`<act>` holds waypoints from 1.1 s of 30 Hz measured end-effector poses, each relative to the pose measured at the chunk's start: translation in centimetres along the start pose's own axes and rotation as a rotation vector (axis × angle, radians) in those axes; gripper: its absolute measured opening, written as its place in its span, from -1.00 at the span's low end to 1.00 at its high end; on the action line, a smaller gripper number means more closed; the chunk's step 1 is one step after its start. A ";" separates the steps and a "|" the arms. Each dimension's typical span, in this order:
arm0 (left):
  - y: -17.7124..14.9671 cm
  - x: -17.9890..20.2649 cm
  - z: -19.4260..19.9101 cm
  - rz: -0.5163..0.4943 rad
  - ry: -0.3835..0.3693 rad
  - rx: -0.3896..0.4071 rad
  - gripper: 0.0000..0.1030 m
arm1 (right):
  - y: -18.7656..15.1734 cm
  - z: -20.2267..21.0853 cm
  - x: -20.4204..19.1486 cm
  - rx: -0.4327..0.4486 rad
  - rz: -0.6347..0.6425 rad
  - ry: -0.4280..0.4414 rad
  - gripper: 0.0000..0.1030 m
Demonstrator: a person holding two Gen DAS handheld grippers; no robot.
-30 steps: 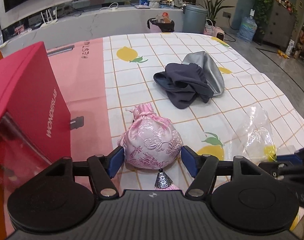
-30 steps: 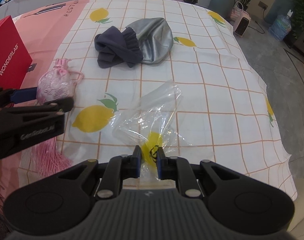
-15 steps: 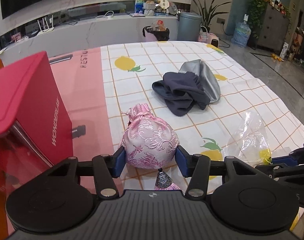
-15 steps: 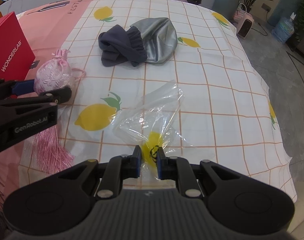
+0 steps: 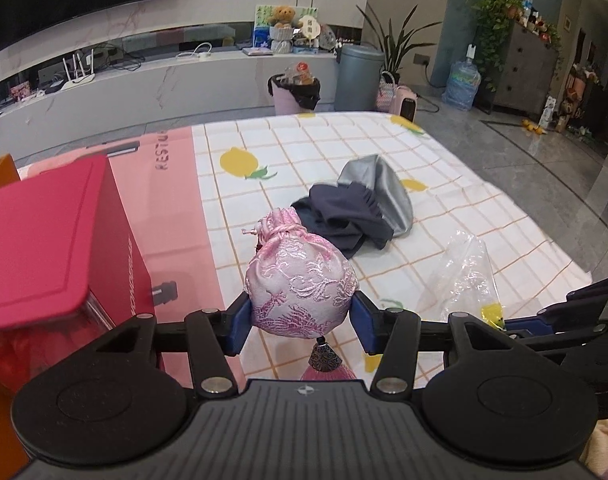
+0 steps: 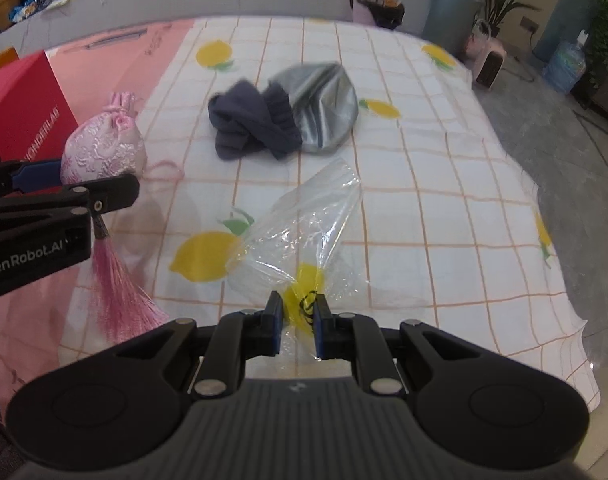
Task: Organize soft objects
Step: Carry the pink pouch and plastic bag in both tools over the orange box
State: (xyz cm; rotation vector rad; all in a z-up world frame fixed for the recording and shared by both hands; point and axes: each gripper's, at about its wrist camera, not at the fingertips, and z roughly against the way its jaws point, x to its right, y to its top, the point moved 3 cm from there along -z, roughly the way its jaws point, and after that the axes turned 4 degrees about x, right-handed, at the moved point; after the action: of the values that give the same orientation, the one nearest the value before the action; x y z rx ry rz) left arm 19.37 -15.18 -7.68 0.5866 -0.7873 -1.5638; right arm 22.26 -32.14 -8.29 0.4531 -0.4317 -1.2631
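Note:
My left gripper (image 5: 300,326) is shut on a pink brocade drawstring pouch (image 5: 300,284) and holds it above the table, its pink tassel (image 6: 116,292) hanging below. The pouch also shows in the right wrist view (image 6: 102,148). My right gripper (image 6: 298,326) is shut on the near end of a clear plastic bag (image 6: 307,232) with a yellow mark, lifted off the lemon-print tablecloth (image 6: 423,168). The bag also shows at the right of the left wrist view (image 5: 465,276). A dark blue and silver cloth bundle (image 6: 280,116) lies at the table's middle.
A red WONDERLAB box (image 5: 52,240) stands at the left, close to the pouch. A pink mat (image 5: 160,192) covers the table's left side. The table's right edge (image 6: 559,280) drops to a grey floor. A bin (image 5: 294,94) and counter stand beyond the far edge.
My left gripper has closed on the pouch and lifted it off the table, tassel now hanging free. My right gripper has raised the plastic bag's near end a little.

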 end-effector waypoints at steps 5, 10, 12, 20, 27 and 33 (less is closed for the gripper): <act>1.1 -0.3 1.1 -0.004 -0.025 0.028 0.14 | 1.2 2.5 -0.3 0.118 -0.047 -0.010 -0.75; 2.6 -1.0 2.1 0.005 -0.034 0.029 0.14 | 2.7 5.3 -1.3 0.227 -0.076 -0.050 -0.75; 3.3 -1.7 2.7 0.035 -0.038 0.033 0.14 | 3.3 6.4 -2.1 0.257 -0.060 -0.078 -0.75; 6.0 -4.8 6.4 0.057 -0.023 0.107 0.14 | 5.4 10.7 -7.1 0.336 0.017 -0.057 -0.75; 7.3 -8.4 10.3 0.121 0.001 0.173 0.14 | 6.8 15.0 -12.0 0.422 0.073 -0.033 -0.75; 7.9 -12.0 14.1 0.138 0.075 0.236 0.14 | 8.3 18.0 -17.1 0.498 0.122 0.009 -0.68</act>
State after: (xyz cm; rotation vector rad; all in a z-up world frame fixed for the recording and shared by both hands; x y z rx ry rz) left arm 15.56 -1.48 6.60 0.7423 -0.9426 -1.3247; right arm 14.91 -15.18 10.26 0.8390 -0.7599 -1.0291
